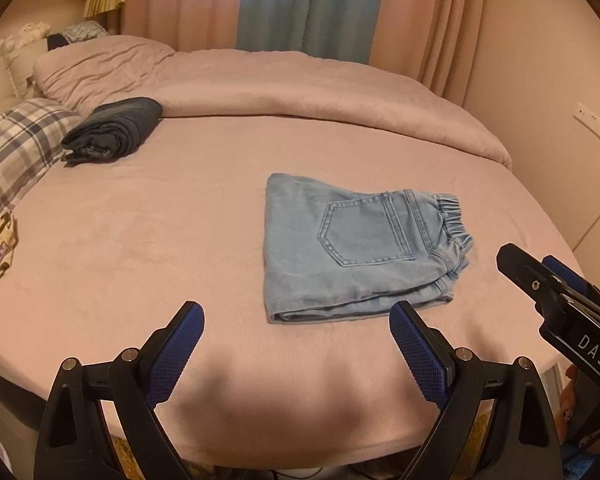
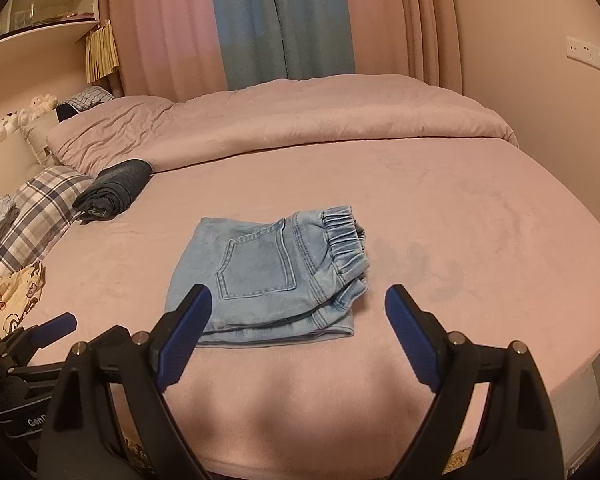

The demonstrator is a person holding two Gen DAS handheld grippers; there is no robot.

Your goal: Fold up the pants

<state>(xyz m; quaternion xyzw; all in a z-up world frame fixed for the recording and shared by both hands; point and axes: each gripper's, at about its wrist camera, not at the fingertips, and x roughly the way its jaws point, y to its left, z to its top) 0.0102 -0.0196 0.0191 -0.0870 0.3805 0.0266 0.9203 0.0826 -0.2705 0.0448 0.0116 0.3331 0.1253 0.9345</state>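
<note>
Light blue denim pants [image 1: 352, 248] lie folded into a compact rectangle on the pink bed [image 1: 140, 240], back pocket up and the elastic waistband to the right. My left gripper [image 1: 296, 312] hangs open above the bed's near edge, just short of the pants' front fold, nothing between its blue pads. In the right wrist view the same pants [image 2: 268, 276] lie ahead of my right gripper [image 2: 298, 300], which also stands open and holds nothing. The right gripper [image 1: 540, 276] shows at the right edge of the left wrist view, and the left gripper [image 2: 40, 332] at the lower left of the right wrist view.
A dark folded garment [image 1: 114, 132] lies at the back left beside a plaid pillow [image 1: 20, 148]. A pink duvet [image 1: 300, 88] is bunched along the far side. Cream printed cloth [image 2: 12, 300] lies at the left edge. Curtains [image 2: 280, 20] and a wall stand behind the bed.
</note>
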